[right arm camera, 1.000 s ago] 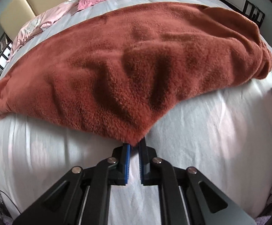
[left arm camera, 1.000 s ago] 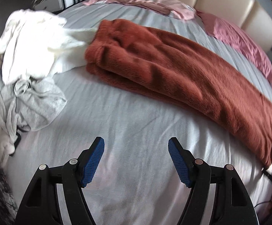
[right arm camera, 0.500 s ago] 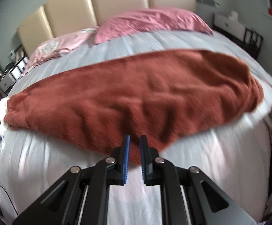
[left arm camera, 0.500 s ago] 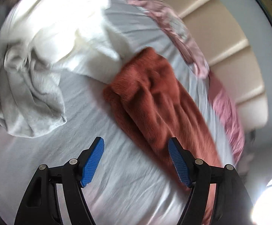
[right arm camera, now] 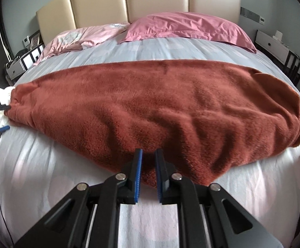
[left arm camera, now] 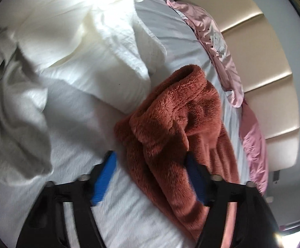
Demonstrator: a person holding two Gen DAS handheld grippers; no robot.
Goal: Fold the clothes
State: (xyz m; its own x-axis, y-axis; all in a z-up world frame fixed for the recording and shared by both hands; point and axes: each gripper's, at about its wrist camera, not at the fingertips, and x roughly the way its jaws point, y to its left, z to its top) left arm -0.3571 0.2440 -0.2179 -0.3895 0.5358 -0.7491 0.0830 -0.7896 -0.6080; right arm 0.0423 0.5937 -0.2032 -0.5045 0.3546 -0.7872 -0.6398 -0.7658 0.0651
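Folding is only partly done: the rust-red fleece blanket (right arm camera: 150, 107) lies as a long doubled strip across the grey bed (right arm camera: 46, 177), and it needs more folds. It looks thick, fuzzy and lumpy. The left gripper (left arm camera: 152, 173) has just been closing around the bunched end of it, not yet pinching. The right gripper (right arm camera: 149, 175) is almost shut on the near edge.
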